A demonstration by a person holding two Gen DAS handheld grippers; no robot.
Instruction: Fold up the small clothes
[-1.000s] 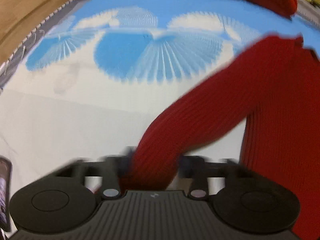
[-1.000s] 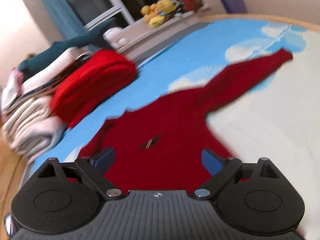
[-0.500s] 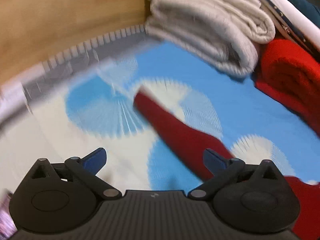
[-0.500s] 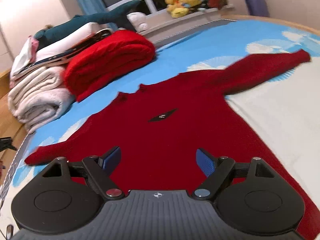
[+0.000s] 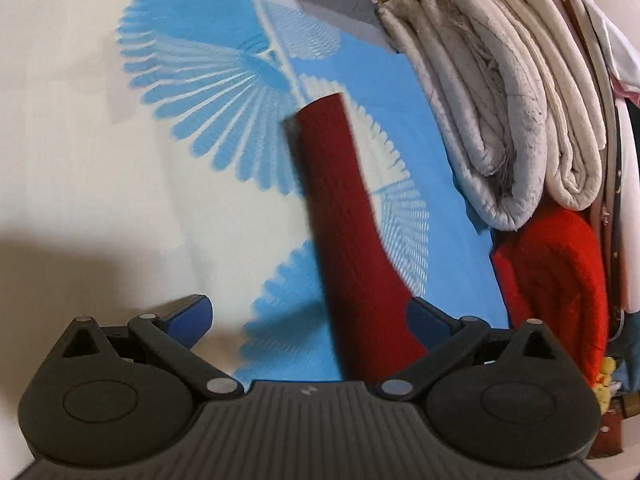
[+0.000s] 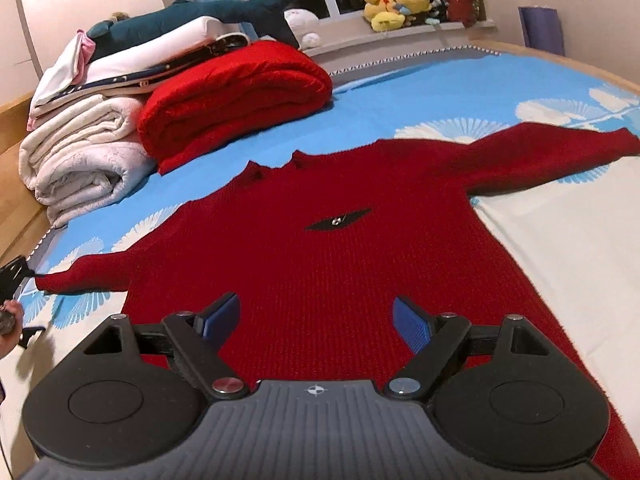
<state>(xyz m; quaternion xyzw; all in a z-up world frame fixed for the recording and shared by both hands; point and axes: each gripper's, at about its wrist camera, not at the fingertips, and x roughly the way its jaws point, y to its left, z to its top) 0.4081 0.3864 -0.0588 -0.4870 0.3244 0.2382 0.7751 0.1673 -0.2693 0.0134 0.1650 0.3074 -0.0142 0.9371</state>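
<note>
A dark red knit sweater (image 6: 340, 256) lies flat on the blue and white bedspread (image 6: 560, 240), both sleeves spread out to the sides. My right gripper (image 6: 318, 322) is open and empty above the sweater's lower body. In the left wrist view one sleeve (image 5: 344, 208) runs away from me, its cuff at the far end. My left gripper (image 5: 308, 316) is open and empty over the sleeve's near part, its right finger (image 5: 424, 316) beside the fabric.
A pile of folded white blankets (image 6: 80, 152) and a folded bright red knit (image 6: 236, 92) lie at the bed's far left; they also show in the left wrist view (image 5: 500, 120). Plush toys (image 6: 396, 6) sit on the windowsill. The wooden bed edge (image 6: 16, 152) runs along the left.
My left gripper let go of the sleeve, opened and swung round over it. The sleeve now lies flat. My right gripper stayed open and drew back slightly over the sweater.
</note>
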